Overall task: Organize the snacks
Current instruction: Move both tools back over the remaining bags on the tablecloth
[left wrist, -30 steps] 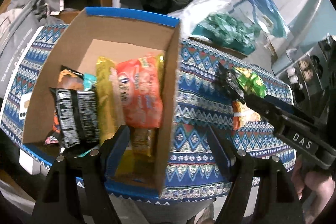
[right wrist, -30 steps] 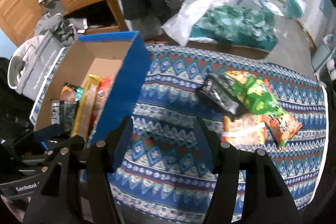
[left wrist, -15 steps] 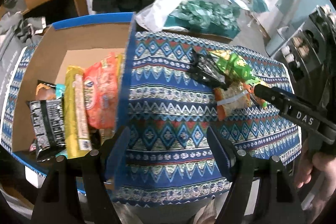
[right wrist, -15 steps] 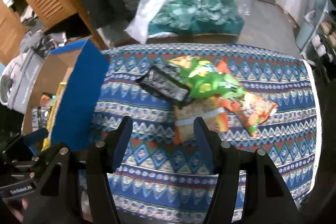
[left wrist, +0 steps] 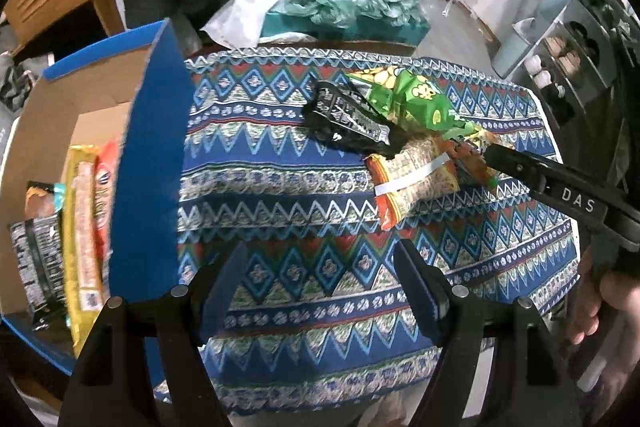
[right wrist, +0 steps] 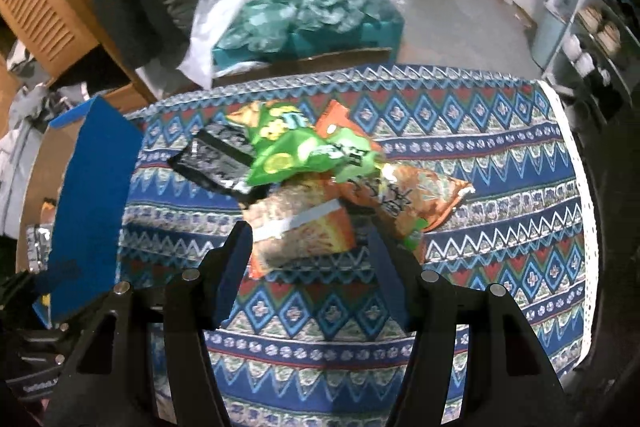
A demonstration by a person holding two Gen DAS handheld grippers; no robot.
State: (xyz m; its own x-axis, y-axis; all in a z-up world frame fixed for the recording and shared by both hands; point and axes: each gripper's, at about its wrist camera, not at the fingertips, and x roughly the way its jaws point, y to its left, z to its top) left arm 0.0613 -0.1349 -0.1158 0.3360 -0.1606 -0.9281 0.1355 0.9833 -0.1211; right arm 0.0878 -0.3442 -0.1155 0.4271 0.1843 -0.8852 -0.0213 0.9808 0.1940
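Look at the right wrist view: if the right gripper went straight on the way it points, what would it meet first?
Most likely the orange-edged noodle packet, lying between the open fingers of the right gripper on the patterned tablecloth; depth is uncertain.

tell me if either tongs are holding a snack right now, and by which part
Nothing is held. The left tongs and right tongs are both open and empty above the tablecloth.
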